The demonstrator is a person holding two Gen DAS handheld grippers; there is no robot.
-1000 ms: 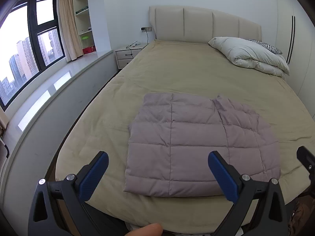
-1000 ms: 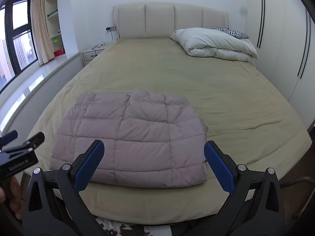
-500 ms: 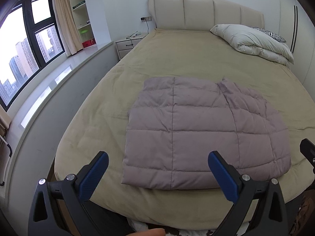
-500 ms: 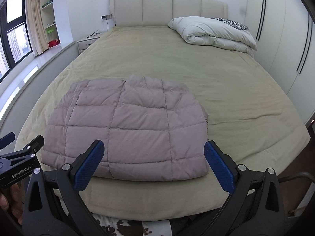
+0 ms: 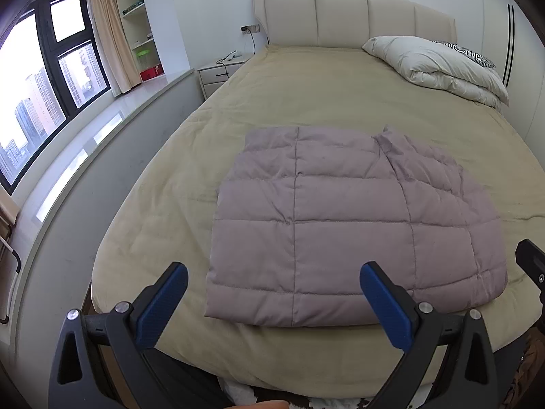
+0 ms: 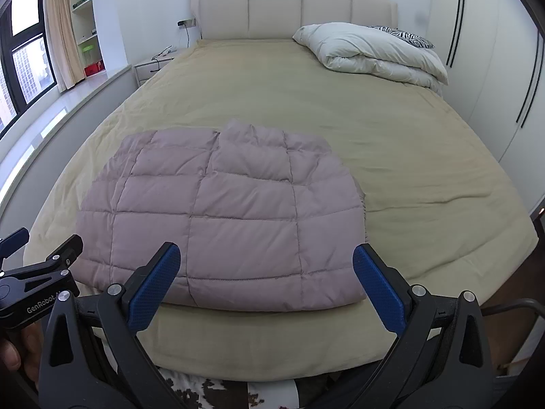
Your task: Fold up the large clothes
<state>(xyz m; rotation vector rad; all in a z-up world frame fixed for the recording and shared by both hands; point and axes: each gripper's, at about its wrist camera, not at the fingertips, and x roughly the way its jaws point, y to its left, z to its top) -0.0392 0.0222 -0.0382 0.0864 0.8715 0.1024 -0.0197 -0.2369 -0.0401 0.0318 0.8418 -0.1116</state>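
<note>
**Folded jacket at the foot of the bed**

My left gripper (image 5: pixel 272 296) and right gripper (image 6: pixel 264 286) both hang wide apart, holding nothing, above the near edge of the bed (image 6: pixel 391 129). The mauve quilted down jacket (image 6: pixel 221 211) lies folded flat on the tan bedspread, near its foot. A white duvet (image 6: pixel 368 51) is piled by the headboard (image 6: pixel 293 8).
</note>
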